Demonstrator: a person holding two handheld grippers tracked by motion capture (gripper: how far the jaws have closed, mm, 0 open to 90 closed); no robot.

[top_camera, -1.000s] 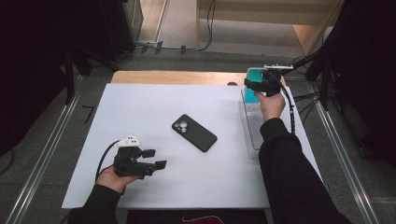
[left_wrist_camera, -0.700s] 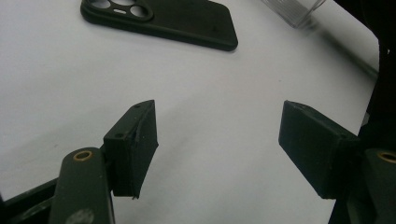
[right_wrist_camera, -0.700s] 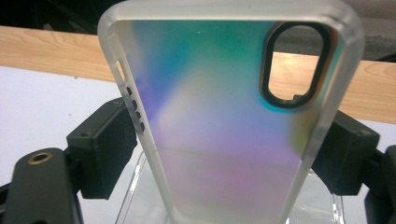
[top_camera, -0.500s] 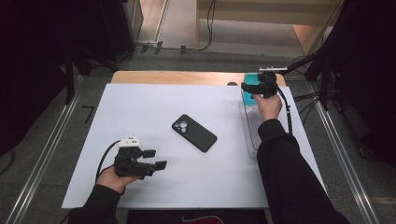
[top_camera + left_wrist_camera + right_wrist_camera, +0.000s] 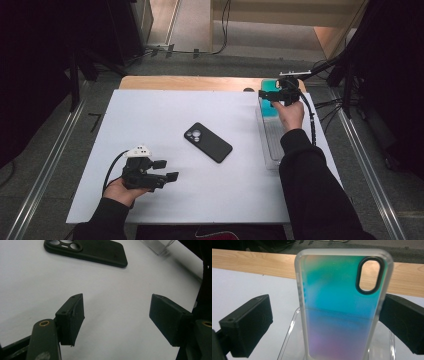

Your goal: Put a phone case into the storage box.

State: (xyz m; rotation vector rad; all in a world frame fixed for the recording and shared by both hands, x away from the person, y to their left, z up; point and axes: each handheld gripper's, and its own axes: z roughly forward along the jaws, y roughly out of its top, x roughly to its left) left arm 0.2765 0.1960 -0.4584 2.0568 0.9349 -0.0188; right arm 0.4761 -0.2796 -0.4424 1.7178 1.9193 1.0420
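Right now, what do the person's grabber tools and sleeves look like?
Both tools are black. The left gripper has a pale grey three-cornered plate on top and a black cable looping back beside the hand. Its jaws end in chunky flat black pads with brass-coloured pins. The right gripper trails a black cable too. The person wears long black sleeves.

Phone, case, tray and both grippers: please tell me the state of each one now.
Phone: flat on the table, camera side up, untouched.
Case: upright in the tray, between the right gripper's jaws.
Tray: at the table's right edge.
Left gripper: open, empty.
Right gripper: open, jaws just opening, left jaw clear of the case.
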